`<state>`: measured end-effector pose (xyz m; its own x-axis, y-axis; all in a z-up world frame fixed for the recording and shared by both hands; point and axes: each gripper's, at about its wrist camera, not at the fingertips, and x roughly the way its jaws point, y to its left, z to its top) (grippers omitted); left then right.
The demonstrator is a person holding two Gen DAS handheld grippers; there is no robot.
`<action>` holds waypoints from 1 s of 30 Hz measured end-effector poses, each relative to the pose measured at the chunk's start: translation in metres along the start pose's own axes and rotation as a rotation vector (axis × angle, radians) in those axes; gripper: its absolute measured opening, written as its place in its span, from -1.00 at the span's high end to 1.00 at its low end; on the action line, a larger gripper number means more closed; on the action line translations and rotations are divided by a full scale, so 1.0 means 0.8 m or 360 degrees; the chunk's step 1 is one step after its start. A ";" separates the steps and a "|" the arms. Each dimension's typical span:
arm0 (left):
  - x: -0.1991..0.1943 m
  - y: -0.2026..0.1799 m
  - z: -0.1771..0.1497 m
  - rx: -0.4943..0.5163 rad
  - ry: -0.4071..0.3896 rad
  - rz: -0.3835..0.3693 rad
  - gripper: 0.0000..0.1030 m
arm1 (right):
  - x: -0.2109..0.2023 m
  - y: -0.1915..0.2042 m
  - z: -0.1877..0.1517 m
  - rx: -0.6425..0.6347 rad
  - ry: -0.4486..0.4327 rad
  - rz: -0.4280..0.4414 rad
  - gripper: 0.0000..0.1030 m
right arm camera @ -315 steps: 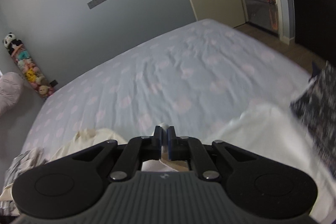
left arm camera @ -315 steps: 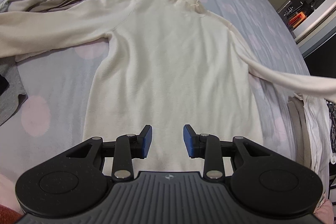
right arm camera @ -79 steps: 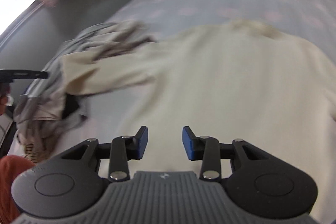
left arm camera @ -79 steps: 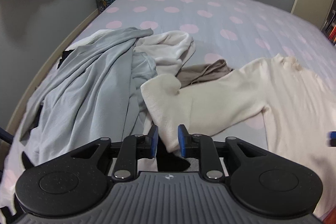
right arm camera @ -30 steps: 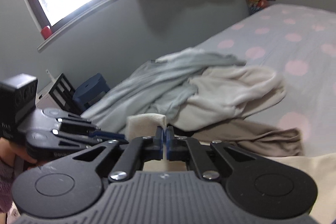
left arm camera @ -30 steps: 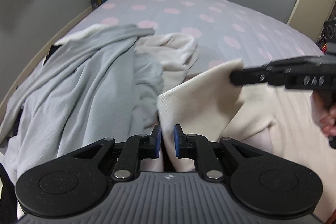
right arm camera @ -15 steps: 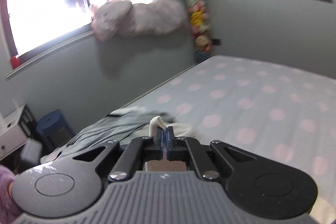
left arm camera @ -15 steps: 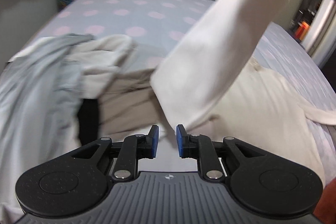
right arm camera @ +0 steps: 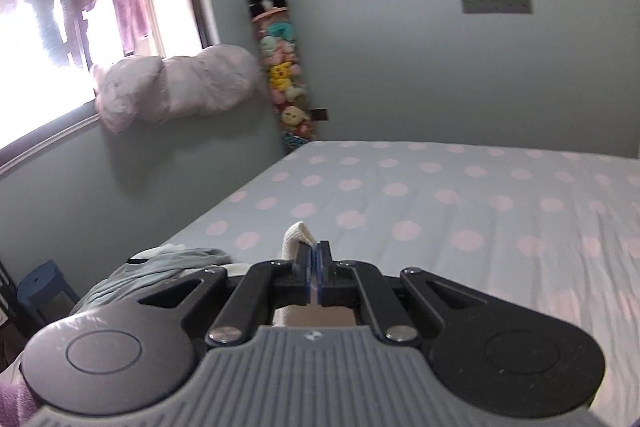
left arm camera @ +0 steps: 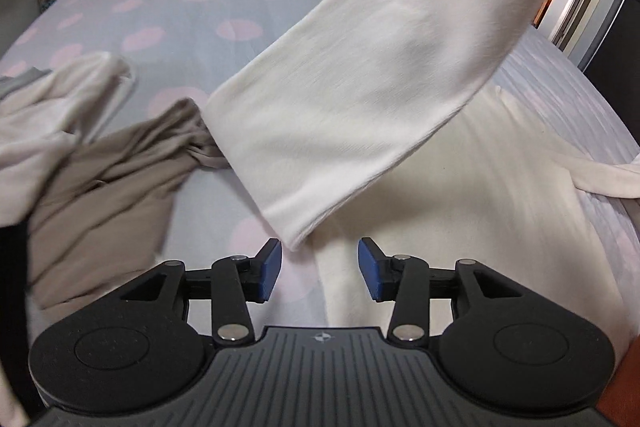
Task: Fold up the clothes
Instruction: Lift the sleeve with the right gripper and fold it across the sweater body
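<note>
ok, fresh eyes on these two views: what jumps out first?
The cream sleeve, lifted diagonally across the left view, its lower edge hanging just above the open left gripper. Next, the right gripper, shut on the cuff poking up beside its fingers. Behind it, the dotted bed and a column of plush toys in the corner.

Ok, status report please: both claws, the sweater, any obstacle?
Left claw open, empty. Right claw shut on cream sleeve, lifted over sweater body. Beige garment lies alongside.
</note>
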<state>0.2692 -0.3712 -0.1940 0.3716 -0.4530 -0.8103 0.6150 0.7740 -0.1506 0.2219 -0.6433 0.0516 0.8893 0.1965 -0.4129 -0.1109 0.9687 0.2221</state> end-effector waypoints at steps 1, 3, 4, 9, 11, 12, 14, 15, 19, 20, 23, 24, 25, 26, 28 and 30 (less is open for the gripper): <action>0.006 -0.001 0.000 -0.0005 0.0002 0.0003 0.22 | -0.003 -0.008 -0.003 0.0012 -0.0002 -0.0006 0.94; 0.017 -0.002 0.001 -0.0019 0.0020 0.0000 0.21 | -0.009 -0.021 -0.010 0.0032 -0.0010 -0.0020 0.94; 0.022 -0.002 0.001 -0.0028 0.0027 0.0002 0.21 | -0.012 -0.028 -0.013 0.0041 -0.0016 -0.0026 0.94; 0.038 -0.001 0.002 -0.0094 0.0019 0.0052 0.18 | -0.026 -0.054 -0.018 0.0087 -0.0060 -0.0076 0.94; 0.045 0.001 0.003 -0.0121 0.0015 0.0073 0.18 | -0.030 -0.065 -0.021 0.0105 -0.0067 -0.0097 0.94; 0.050 0.002 0.004 -0.0134 0.0010 0.0079 0.18 | -0.031 -0.069 -0.023 0.0111 -0.0070 -0.0107 0.94; 0.056 0.004 0.005 -0.0146 0.0002 0.0103 0.19 | -0.035 -0.078 -0.028 0.0121 -0.0074 -0.0136 0.94; 0.059 0.004 0.006 -0.0146 0.0000 0.0118 0.24 | -0.036 -0.083 -0.031 0.0125 -0.0072 -0.0156 0.94; 0.069 0.012 0.003 -0.0153 0.0048 0.0148 0.71 | -0.039 -0.104 -0.046 0.0143 -0.0054 -0.0249 0.94; 0.070 0.012 0.001 -0.0143 0.0049 0.0153 0.74 | -0.039 -0.111 -0.051 0.0153 -0.0044 -0.0273 0.94; 0.070 0.011 -0.002 -0.0117 0.0048 0.0171 0.79 | -0.038 -0.132 -0.074 0.0199 -0.0002 -0.0340 0.94; 0.070 0.012 -0.002 -0.0127 0.0048 0.0172 0.79 | -0.037 -0.140 -0.083 0.0217 0.0015 -0.0361 0.94; 0.070 0.012 -0.002 -0.0138 0.0048 0.0171 0.79 | -0.036 -0.147 -0.091 0.0236 0.0031 -0.0381 0.94; 0.070 0.013 -0.002 -0.0154 0.0048 0.0168 0.79 | -0.032 -0.157 -0.102 0.0278 0.0051 -0.0402 0.94; 0.069 0.015 -0.003 -0.0176 0.0050 0.0163 0.79 | -0.025 -0.176 -0.125 0.0363 0.0091 -0.0444 0.94; 0.069 0.015 -0.003 -0.0169 0.0057 0.0165 0.79 | -0.018 -0.196 -0.147 0.0448 0.0131 -0.0485 0.94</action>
<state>0.2952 -0.3857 -0.2420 0.4032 -0.3534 -0.8441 0.4967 0.8592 -0.1224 0.1744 -0.7804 -0.0810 0.8230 -0.0699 -0.5637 0.2873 0.9073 0.3070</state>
